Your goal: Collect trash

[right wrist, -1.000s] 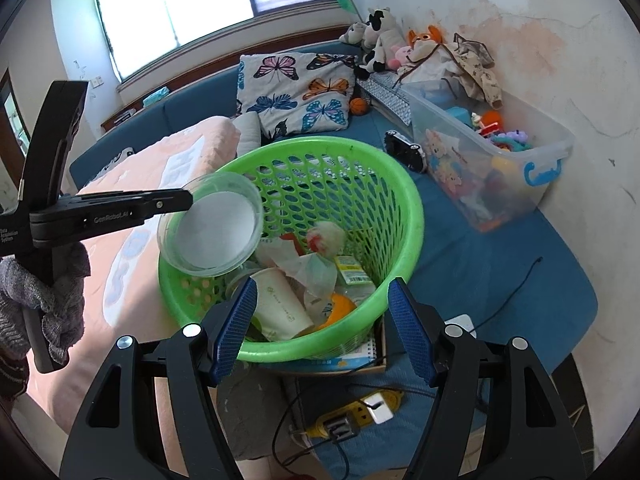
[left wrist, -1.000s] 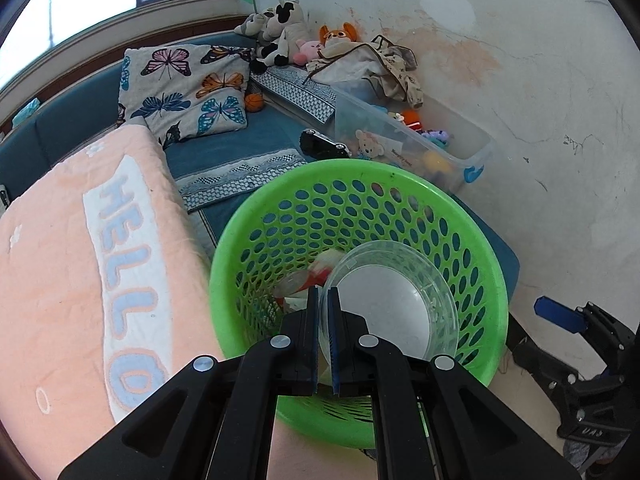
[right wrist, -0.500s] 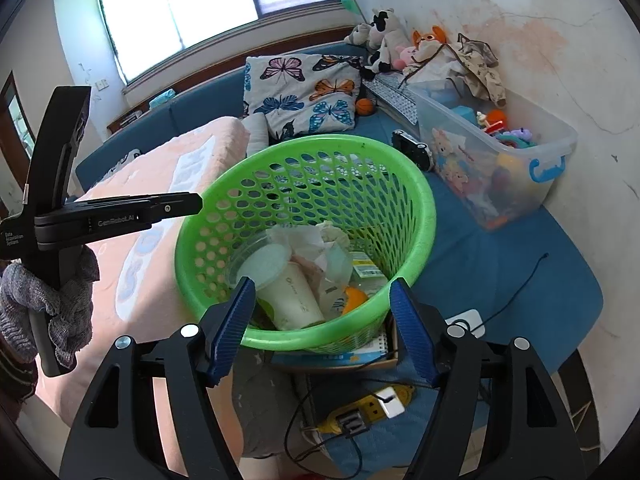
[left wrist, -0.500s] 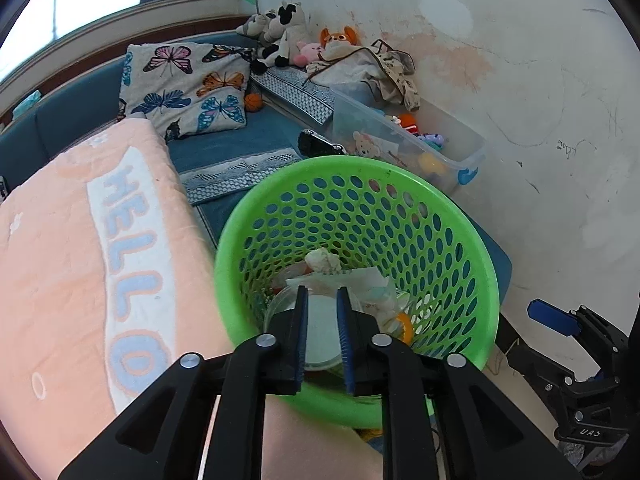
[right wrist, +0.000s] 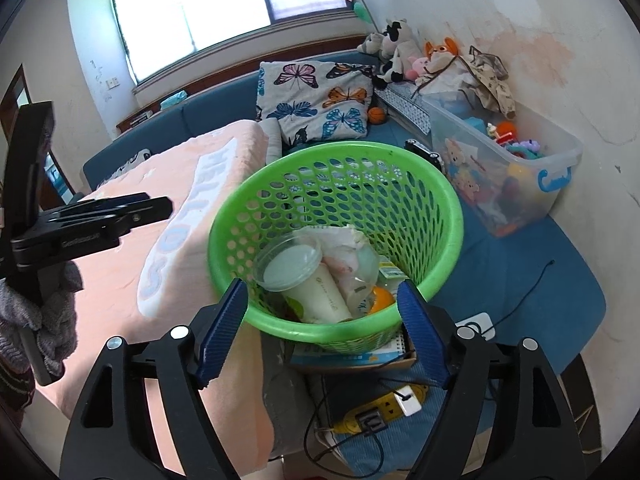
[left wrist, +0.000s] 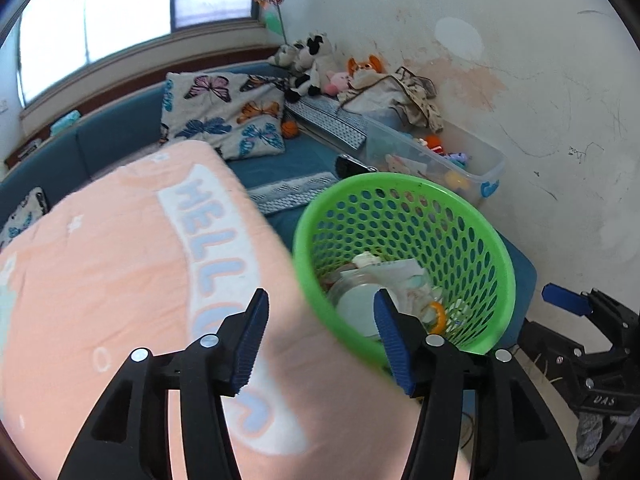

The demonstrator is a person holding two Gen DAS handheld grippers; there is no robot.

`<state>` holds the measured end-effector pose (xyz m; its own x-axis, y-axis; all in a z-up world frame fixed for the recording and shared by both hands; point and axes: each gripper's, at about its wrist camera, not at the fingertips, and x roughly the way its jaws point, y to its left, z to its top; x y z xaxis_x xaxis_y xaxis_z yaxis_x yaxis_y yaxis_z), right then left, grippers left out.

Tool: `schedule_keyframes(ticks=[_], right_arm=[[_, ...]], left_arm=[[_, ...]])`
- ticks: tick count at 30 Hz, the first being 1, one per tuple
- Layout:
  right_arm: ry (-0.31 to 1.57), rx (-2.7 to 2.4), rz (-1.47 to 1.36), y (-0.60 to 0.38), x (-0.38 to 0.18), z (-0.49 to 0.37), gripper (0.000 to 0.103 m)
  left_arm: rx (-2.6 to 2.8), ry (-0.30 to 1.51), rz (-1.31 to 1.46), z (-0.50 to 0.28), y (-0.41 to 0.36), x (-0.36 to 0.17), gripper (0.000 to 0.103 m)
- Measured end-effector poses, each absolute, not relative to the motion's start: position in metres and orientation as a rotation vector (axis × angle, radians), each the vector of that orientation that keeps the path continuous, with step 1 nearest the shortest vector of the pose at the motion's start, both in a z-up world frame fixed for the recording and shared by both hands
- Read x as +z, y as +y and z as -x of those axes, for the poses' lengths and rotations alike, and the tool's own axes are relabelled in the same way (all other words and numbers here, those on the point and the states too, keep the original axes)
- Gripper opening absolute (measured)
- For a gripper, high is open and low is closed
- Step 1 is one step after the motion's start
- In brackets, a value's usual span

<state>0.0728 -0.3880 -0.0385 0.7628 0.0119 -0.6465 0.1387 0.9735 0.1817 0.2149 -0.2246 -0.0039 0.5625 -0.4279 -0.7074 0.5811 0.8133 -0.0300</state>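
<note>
Above the green basket [right wrist: 336,184] we spread both grippers' jaws, left [left wrist: 318,336] and right [right wrist: 322,330], each empty; a clear lid [right wrist: 288,262] lies inside.

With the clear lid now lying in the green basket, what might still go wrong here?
The green perforated plastic basket stands on a stack of books above a yellow power strip; a bump from either gripper may tip it. The clear round plastic lid rests loosely atop the white paper cup and may slide.
</note>
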Motion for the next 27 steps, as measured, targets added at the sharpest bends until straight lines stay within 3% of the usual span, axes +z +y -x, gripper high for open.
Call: schedule_keyframes(ticks=[12, 27], right_arm=[[0.701, -0.046, -0.115, -0.333, -0.032, -0.073, 0.089], [0.676, -0.003, -0.082, -0.277, -0.013, -0.063, 0.093]], left_arm=[[-0.493, 0.647, -0.206, -0.179, -0.15, 0.021, 0.091], [-0.343, 0.568, -0.177, -0.126, -0.073, 0.032, 0.093]])
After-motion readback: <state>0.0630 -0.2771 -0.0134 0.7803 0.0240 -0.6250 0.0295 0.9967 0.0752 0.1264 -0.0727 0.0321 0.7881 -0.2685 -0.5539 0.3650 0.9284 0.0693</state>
